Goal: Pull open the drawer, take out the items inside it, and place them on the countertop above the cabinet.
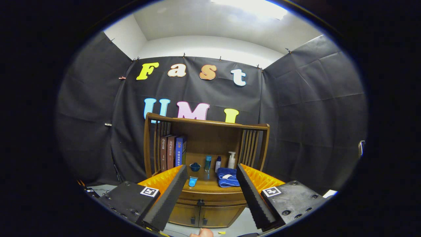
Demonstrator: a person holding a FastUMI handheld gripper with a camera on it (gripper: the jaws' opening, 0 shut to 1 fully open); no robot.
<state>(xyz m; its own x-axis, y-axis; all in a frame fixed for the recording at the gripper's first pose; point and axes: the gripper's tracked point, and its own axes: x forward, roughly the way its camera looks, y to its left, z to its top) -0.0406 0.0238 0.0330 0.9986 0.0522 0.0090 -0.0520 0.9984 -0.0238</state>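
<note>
A wooden cabinet [207, 138] stands against the booth wall, straight ahead beyond my fingers. Its drawer [210, 198] is shut, with a small dark knob [200, 201] at the middle. On the countertop [207, 185] above it lie a blue tube [192, 181] and a folded blue towel [227, 177]. Behind them stand a small dark blue bowl [195, 166], a teal bottle [208, 163], a small white and blue bottle [218, 164] and a white pump bottle [232, 160]. My gripper [210, 197] is open, well short of the cabinet, with nothing between its fingers.
Three books [172, 152] stand upright at the left of the countertop. Two lower cabinet doors [205, 215] with dark knobs sit below the drawer. Slatted wooden sides [251, 144] flank the shelf. A person's fingertip [202, 232] shows below the fingers.
</note>
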